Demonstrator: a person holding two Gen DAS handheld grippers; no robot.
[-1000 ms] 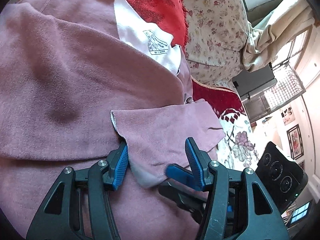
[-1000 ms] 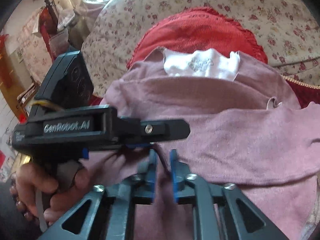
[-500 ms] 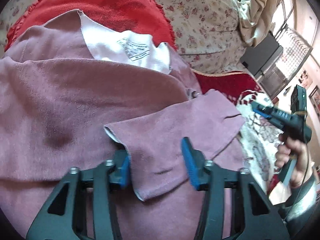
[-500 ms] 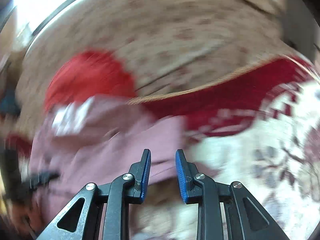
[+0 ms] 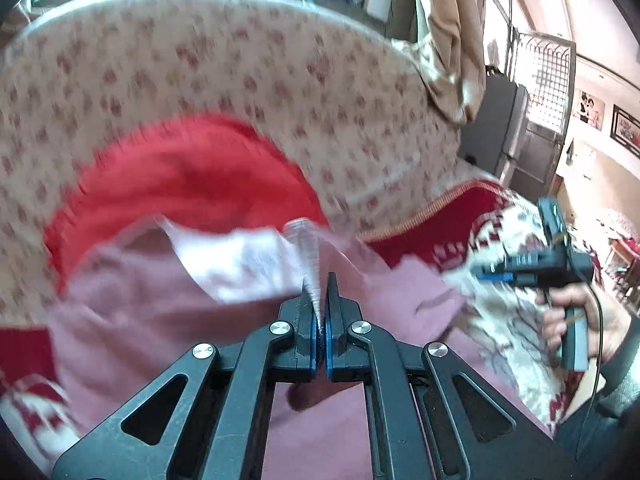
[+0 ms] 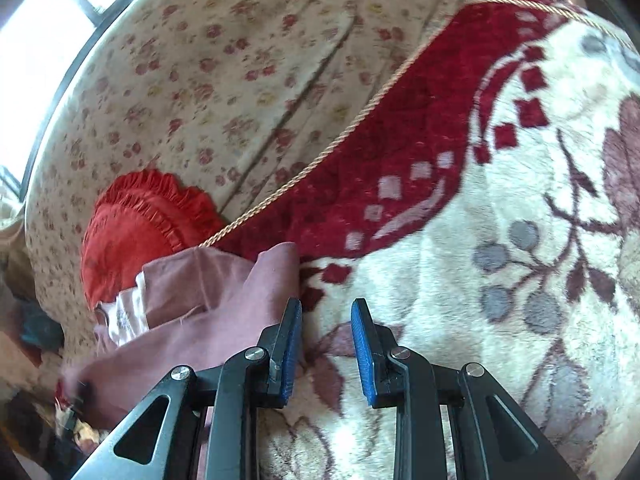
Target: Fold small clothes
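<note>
Lying on the patterned blanket (image 6: pixel 460 280): mauve garment (image 5: pixel 140 320), white inner lining (image 5: pixel 240 264) turned up, collar end against the red cushion (image 5: pixel 192 176). Left gripper (image 5: pixel 319 292): jaws just closed, pressed together on a thin fold of the garment, cloth edge standing up between the blue pads (image 5: pixel 314 336); view blurred. Right gripper (image 6: pixel 326 320): jaws narrowly apart, nothing between them, poised over the blanket just beside the garment's right edge, left pad next to the cloth; contact not discernible. Behind the cushion: floral sofa back (image 6: pixel 240 80). Right of the garment, in the left wrist view: hand (image 5: pixel 576 320) gripping the right gripper's handle.
</note>
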